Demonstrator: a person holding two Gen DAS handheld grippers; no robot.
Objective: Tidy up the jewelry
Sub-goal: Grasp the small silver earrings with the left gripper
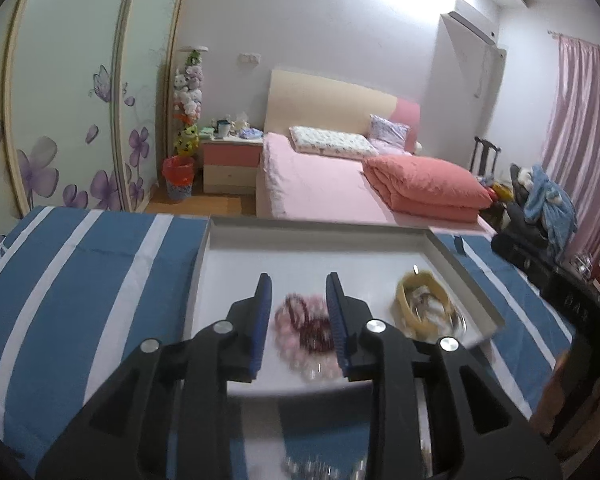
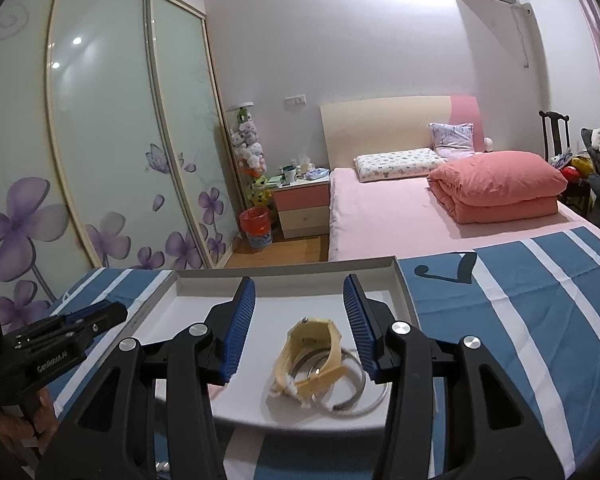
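A shallow white tray (image 1: 464, 268) lies on a blue and white striped cloth. In the left wrist view, pink and dark red bead bracelets (image 1: 306, 326) lie in the tray between the fingers of my open left gripper (image 1: 298, 284), just above them. A yellow watch (image 1: 420, 300) with silver bangles lies to their right. In the right wrist view, my open right gripper (image 2: 300, 286) hovers over the yellow watch (image 2: 312, 348) and the silver bangles (image 2: 356, 388). The tray's far rim (image 2: 288, 270) shows beyond. The left gripper's body (image 2: 60, 340) shows at the left.
The striped cloth (image 1: 80, 280) covers the surface around the tray. Behind are a pink bed (image 2: 400, 212) with a folded coral quilt (image 2: 496, 188), a nightstand (image 2: 302, 208), a red bin (image 2: 256, 226) and flowered wardrobe doors (image 2: 100, 140). A dark object (image 1: 540, 256) sits at the right.
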